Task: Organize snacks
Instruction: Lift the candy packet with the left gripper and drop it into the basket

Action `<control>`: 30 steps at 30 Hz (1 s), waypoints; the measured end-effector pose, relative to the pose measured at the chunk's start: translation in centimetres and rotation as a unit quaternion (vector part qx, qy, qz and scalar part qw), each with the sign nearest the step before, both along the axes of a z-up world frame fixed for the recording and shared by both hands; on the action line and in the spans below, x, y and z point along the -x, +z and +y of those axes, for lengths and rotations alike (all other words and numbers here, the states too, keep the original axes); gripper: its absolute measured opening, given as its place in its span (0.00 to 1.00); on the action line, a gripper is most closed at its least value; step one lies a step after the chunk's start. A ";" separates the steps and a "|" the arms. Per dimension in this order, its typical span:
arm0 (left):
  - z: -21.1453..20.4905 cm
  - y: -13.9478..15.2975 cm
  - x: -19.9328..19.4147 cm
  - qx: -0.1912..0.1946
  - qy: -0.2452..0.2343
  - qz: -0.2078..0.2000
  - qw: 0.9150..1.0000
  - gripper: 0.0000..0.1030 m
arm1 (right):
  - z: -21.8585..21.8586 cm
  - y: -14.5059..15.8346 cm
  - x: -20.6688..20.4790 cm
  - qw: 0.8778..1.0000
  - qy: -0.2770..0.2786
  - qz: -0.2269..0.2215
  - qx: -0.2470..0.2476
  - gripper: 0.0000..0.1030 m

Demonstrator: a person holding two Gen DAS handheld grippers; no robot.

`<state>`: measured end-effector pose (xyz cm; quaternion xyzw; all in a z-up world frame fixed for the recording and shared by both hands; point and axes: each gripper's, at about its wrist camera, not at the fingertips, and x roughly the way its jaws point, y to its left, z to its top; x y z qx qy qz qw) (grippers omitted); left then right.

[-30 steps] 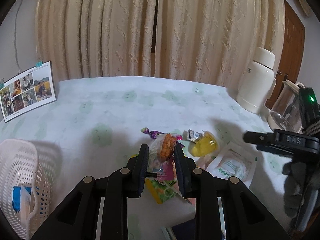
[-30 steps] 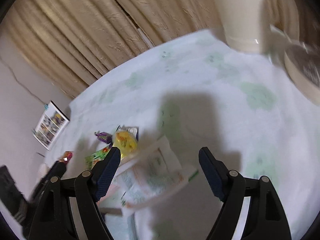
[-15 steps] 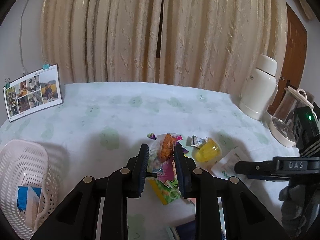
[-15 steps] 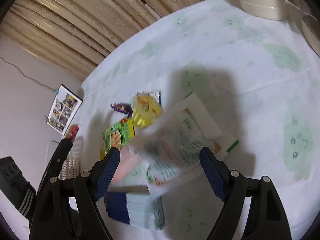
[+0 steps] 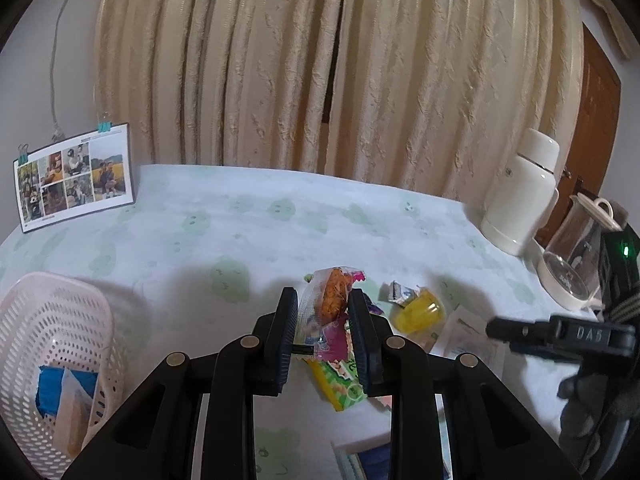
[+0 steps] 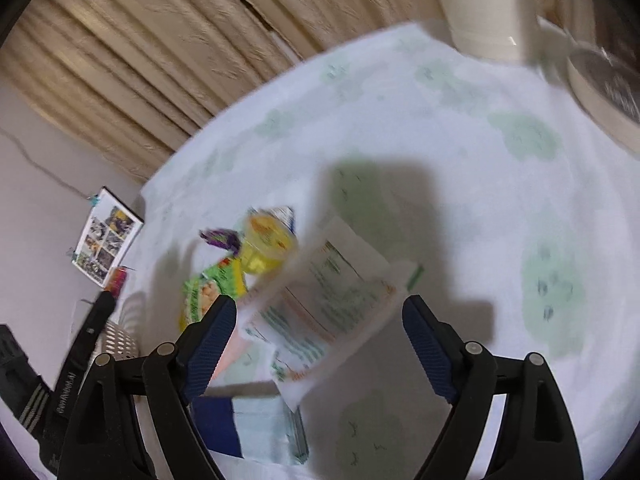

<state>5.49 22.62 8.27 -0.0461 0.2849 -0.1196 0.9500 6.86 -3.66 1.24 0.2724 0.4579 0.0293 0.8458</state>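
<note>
My left gripper is shut on a clear snack packet with an orange piece inside, held above the table. Below it lie a green packet, a yellow jelly cup and a white printed pouch. The pink basket stands at the lower left with a blue pack inside. My right gripper is open and hovers over the white pouch. The jelly cup, green packet and a purple candy lie beyond it. The other gripper shows at the right.
A cream thermos and a glass kettle stand at the table's right edge. A photo sheet hangs at the left wall. Curtains hang behind the table. A blue-and-white pack lies near the front edge.
The left gripper has risen with the snack packet, the table dropping lower in view. The right gripper swung over the white pouch, tilting down then back; its view is blurred now.
</note>
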 end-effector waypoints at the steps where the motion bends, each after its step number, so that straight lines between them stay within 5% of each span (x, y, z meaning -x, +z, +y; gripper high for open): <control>1: 0.1 0.1 0.0 0.001 0.001 0.000 1.000 0.26 | 0.0 -0.5 0.0 1.000 -0.003 0.010 -0.001 0.81; 11: 0.9 0.7 0.3 0.014 0.011 -0.006 1.000 0.26 | 1.6 -0.9 -1.9 1.000 0.017 0.009 -0.014 0.87; 20: 2.4 1.4 0.7 0.016 0.037 -0.021 0.999 0.26 | 5.6 -1.0 -3.8 0.988 0.058 -0.003 0.143 0.86; 23: 3.3 1.9 0.9 0.019 0.053 -0.028 0.998 0.26 | 6.4 -1.1 -3.1 0.978 0.068 -0.012 0.195 0.78; 30: 6.0 2.6 1.4 0.023 0.112 -0.047 0.992 0.26 | 4.8 -0.9 -1.9 0.979 0.056 -0.018 0.196 0.50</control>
